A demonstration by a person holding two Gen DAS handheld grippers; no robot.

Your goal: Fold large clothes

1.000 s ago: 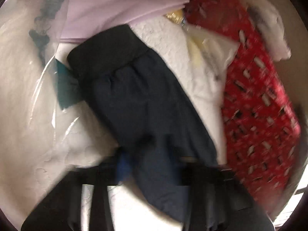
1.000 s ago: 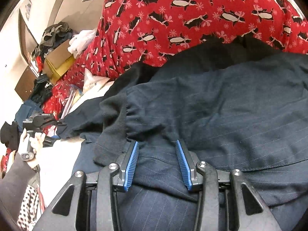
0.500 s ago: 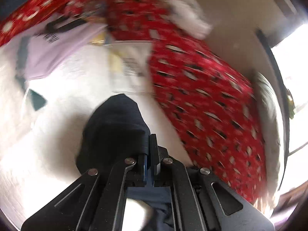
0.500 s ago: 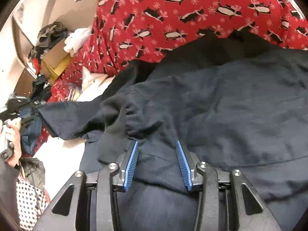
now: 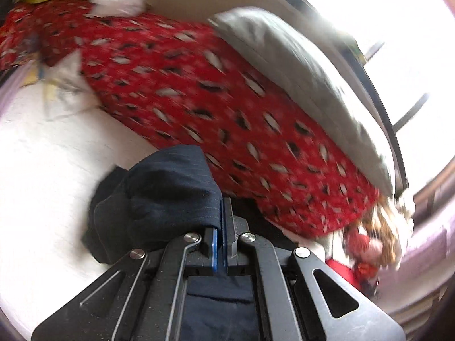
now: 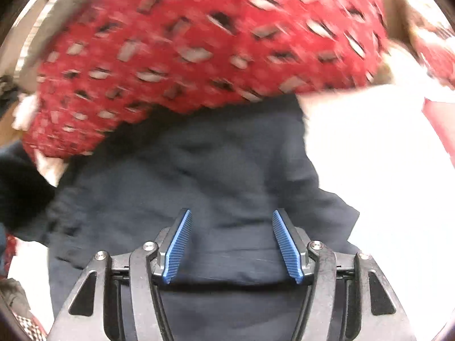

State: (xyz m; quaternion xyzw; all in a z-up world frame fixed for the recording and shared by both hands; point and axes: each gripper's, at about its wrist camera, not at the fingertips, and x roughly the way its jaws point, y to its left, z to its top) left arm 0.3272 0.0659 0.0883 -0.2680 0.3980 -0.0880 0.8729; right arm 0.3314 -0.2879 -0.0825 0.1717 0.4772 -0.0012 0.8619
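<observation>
your left gripper point(image 5: 221, 221) is pinched nearly closed on a fold of the navy garment point(image 5: 162, 196), which bunches up to the left of its fingers and also trails back under the frame. your right gripper point(image 6: 231, 244) is spread wide with nothing between its blue pads point(image 6: 177, 245), tips low over the same cloth. ahead of it the garment runs away from the fingers to the red patterned blanket point(image 6: 199, 42), with white bedding point(image 6: 384, 170) to the right.

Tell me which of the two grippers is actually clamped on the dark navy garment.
The left gripper: its fingers are shut on a fold of the dark navy garment. The right gripper is open above the cloth.
</observation>
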